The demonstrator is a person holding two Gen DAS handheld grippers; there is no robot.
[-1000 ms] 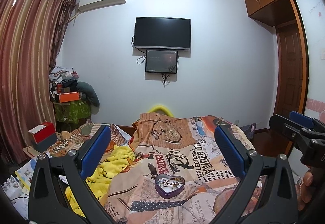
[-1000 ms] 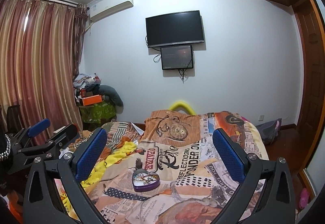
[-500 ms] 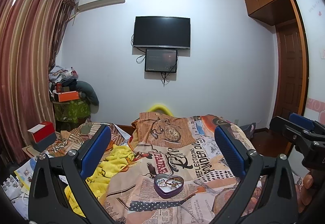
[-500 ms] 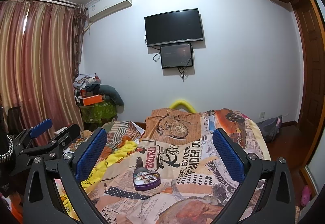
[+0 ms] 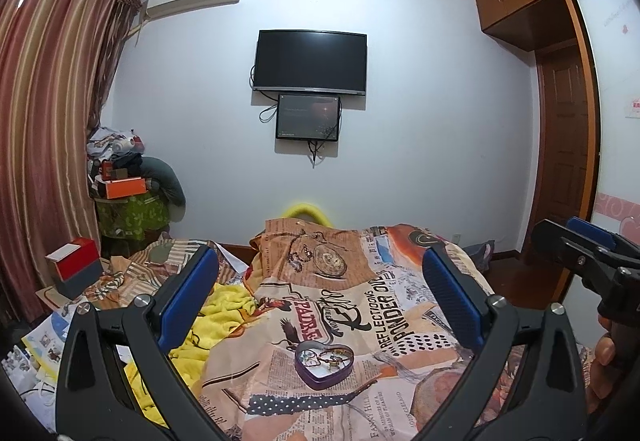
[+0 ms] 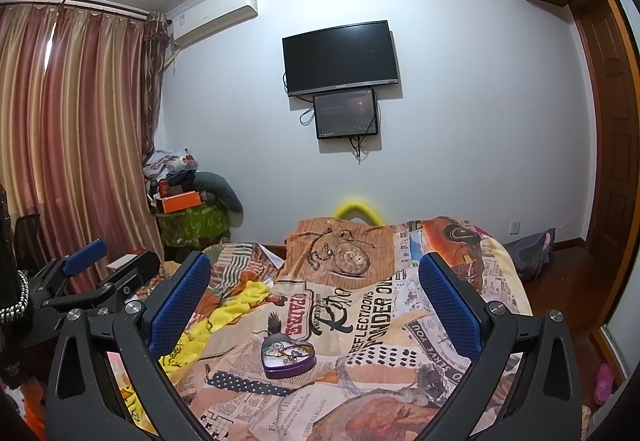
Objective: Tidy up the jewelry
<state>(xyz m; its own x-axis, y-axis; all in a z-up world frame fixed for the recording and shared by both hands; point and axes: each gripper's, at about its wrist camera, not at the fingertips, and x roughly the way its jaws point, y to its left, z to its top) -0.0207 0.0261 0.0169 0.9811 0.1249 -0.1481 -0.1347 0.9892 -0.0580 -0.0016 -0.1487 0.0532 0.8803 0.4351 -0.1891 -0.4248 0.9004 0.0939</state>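
A purple heart-shaped tin (image 5: 324, 366) lies open on the printed bedspread, with several small jewelry pieces tangled inside. It also shows in the right wrist view (image 6: 287, 358). My left gripper (image 5: 318, 273) is open and empty, held above the bed with the tin low between its fingers. My right gripper (image 6: 314, 273) is open and empty too, above the bed with the tin slightly left of centre. The right gripper shows at the right edge of the left wrist view (image 5: 584, 245). The left gripper shows at the left of the right wrist view (image 6: 96, 265).
The bedspread (image 5: 360, 305) covers the bed, with a yellow blanket (image 5: 224, 305) bunched at its left. A red and grey box (image 5: 74, 267) and papers lie at left. Curtains (image 6: 80, 145), a cluttered pile (image 6: 184, 201), a wall TV (image 5: 311, 61) and a door (image 6: 616, 161) surround the bed.
Both views have shifted slightly, and the tin sits a little lower in each. Both grippers stay open and empty.
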